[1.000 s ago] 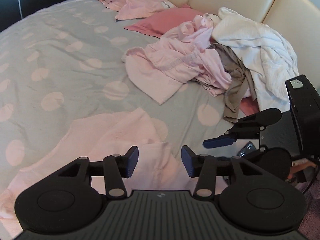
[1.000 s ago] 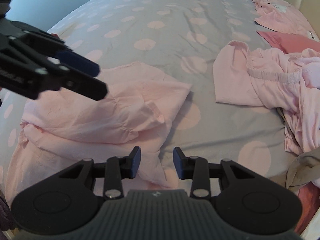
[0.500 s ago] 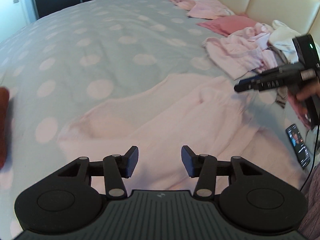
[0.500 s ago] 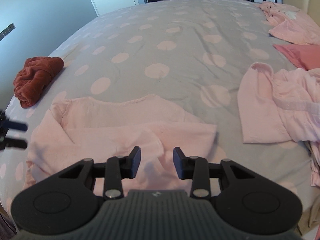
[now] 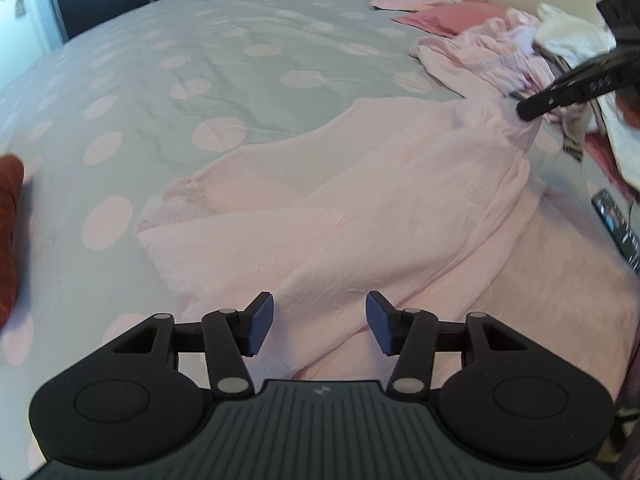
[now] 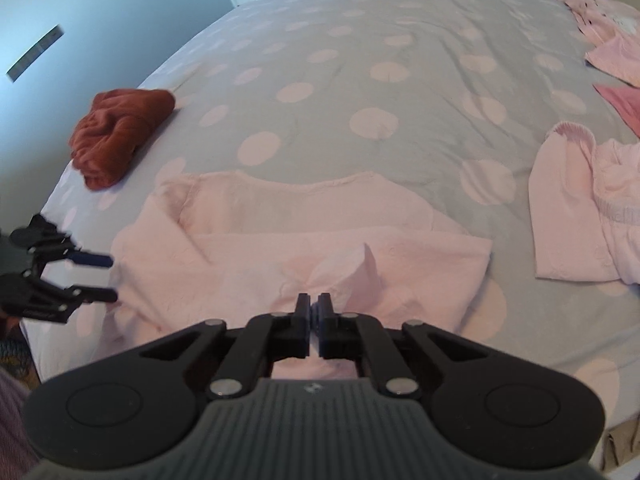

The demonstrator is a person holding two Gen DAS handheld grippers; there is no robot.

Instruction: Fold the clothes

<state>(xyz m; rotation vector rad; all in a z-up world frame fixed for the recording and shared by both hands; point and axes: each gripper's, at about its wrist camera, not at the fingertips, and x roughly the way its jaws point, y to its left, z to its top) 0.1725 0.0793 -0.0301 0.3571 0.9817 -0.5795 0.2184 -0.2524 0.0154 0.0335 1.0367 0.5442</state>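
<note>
A pale pink garment (image 5: 360,208) lies spread on the grey dotted bed; it also shows in the right wrist view (image 6: 280,232). My left gripper (image 5: 316,326) is open and empty, just above the garment's near edge; it shows at the left in the right wrist view (image 6: 102,280). My right gripper (image 6: 314,310) is shut on a fold of the pink garment and lifts it into a small peak. In the left wrist view the right gripper (image 5: 528,110) pinches the garment's far right corner.
A rust-red folded cloth (image 6: 120,132) lies at the bed's left edge. A heap of pink and white clothes (image 5: 520,52) sits by the headboard. More pink clothes (image 6: 592,208) lie right of the garment. A phone (image 5: 616,224) lies at the right.
My right gripper has closed on the pink garment's edge and raised a fold. My left gripper has swung left over the garment's other end and stays open.
</note>
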